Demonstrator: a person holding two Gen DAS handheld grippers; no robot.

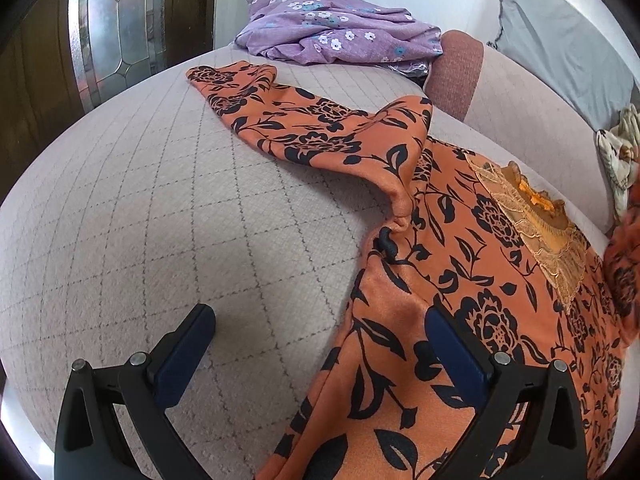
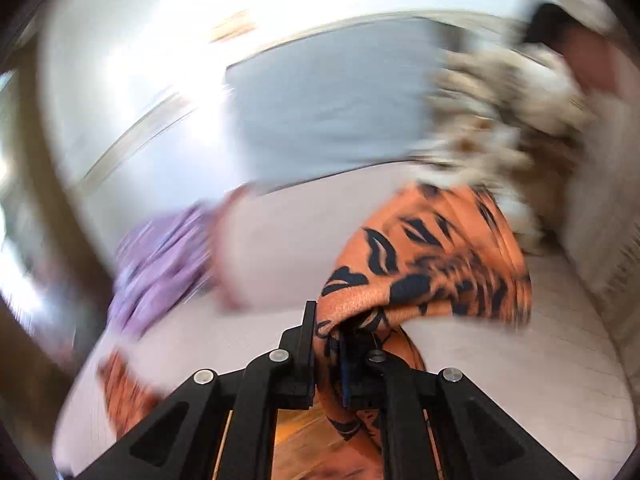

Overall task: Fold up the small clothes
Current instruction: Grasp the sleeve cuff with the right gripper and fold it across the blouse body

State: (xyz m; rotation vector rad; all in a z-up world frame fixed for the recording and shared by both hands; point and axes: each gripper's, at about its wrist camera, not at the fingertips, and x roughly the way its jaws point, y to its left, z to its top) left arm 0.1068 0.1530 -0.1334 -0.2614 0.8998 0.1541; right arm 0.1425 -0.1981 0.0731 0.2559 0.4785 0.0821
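An orange top with a black flower print [image 1: 460, 280] lies spread on the pale quilted couch seat [image 1: 160, 220], one sleeve [image 1: 280, 120] stretched toward the far left, a lace collar [image 1: 548, 224] at the right. My left gripper [image 1: 320, 328] hovers open over its lower left edge; the right finger [image 1: 456, 352] is over the cloth, the left finger [image 1: 188, 352] over bare seat. In the blurred right wrist view, my right gripper [image 2: 326, 344] is shut on a fold of the orange top [image 2: 432, 260], which is lifted off the seat and drapes over the fingers.
A crumpled purple flowered garment [image 1: 332, 28] lies at the far end of the seat. A grey cushion [image 1: 560, 40] leans at the back right, with a cream patterned cloth [image 1: 620, 152] below it. A dark wooden door with leaded glass [image 1: 108, 28] stands at the left.
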